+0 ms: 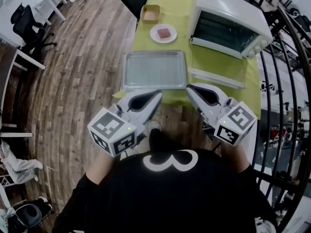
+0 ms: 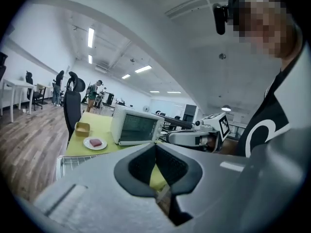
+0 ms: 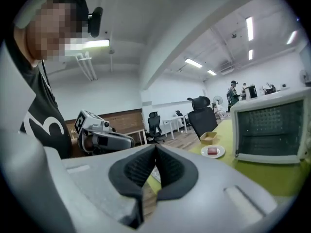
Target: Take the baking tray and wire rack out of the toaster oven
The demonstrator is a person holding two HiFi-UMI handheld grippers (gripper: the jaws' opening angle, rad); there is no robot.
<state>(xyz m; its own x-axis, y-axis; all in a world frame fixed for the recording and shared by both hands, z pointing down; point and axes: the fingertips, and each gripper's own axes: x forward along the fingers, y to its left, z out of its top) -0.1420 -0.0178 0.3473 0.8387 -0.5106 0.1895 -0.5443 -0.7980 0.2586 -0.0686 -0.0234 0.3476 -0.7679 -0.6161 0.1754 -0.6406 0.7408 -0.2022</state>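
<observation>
Shallow silver metal baking tray [image 1: 154, 70], with the wire rack [image 2: 70, 162] apparently lying in it, sits on the green-clothed surface [image 1: 182, 8], clear of the white toaster oven [image 1: 228, 23]. Left claw [image 1: 156, 97] and right claw [image 1: 191, 89] are each pressed together, empty, held off the near edge. Risks: the tray lies close to that edge, so a low sweep could nudge it off. The oven's lowered door [image 1: 216, 77] could catch a sleeve.

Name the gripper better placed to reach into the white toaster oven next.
Right. The right gripper hangs in line with the white toaster oven, while the left gripper faces the silver metal baking tray. Both are shut and empty.
</observation>
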